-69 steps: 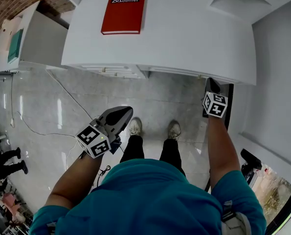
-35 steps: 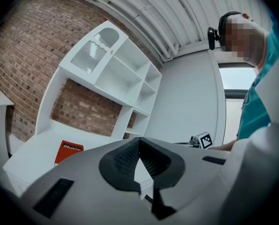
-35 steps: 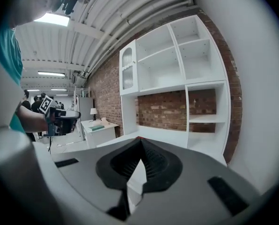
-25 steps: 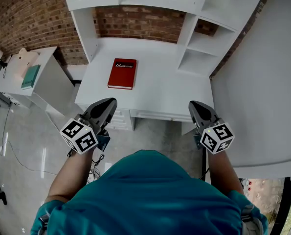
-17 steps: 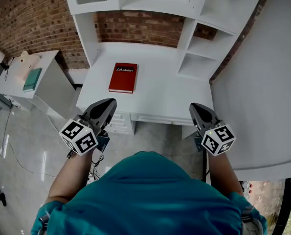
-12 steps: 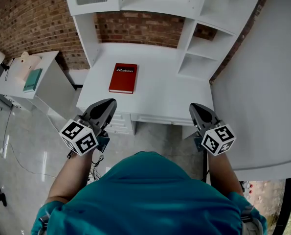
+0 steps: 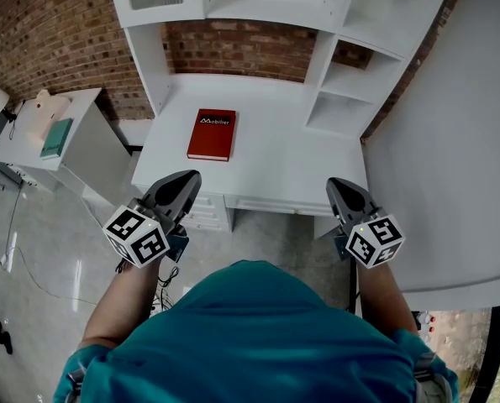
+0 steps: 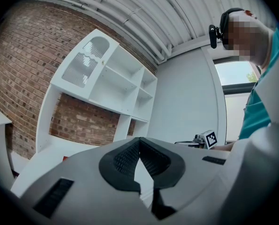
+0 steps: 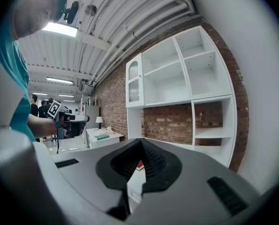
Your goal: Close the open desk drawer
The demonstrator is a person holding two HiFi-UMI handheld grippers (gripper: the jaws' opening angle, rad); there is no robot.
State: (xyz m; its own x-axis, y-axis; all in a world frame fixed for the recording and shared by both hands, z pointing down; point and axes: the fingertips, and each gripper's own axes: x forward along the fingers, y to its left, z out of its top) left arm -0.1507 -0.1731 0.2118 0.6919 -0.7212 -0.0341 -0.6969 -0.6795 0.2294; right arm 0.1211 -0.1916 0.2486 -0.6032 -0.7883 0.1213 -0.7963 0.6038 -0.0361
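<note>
A white desk (image 7: 275,154) stands in front of me with a red book (image 7: 212,134) on its left half. Drawer fronts (image 7: 206,211) show just under the desk's front edge at the left, and a long one (image 7: 271,203) at the middle; how far any is pulled out I cannot tell. My left gripper (image 7: 186,177) (image 8: 139,139) hangs shut and empty over the left drawers. My right gripper (image 7: 335,183) (image 9: 141,141) is shut and empty near the desk's right front corner. Neither touches the desk.
A white shelf unit (image 7: 317,7) rises from the desk against a brick wall (image 7: 233,49). A low white side table (image 7: 81,133) with a teal book (image 7: 56,137) stands to the left. A white wall (image 7: 451,141) is close on the right. Glossy floor (image 7: 39,250) lies at lower left.
Since 2.8 s ago the desk has moved further off and both grippers have come up level in front of me. Over the last second almost nothing has moved.
</note>
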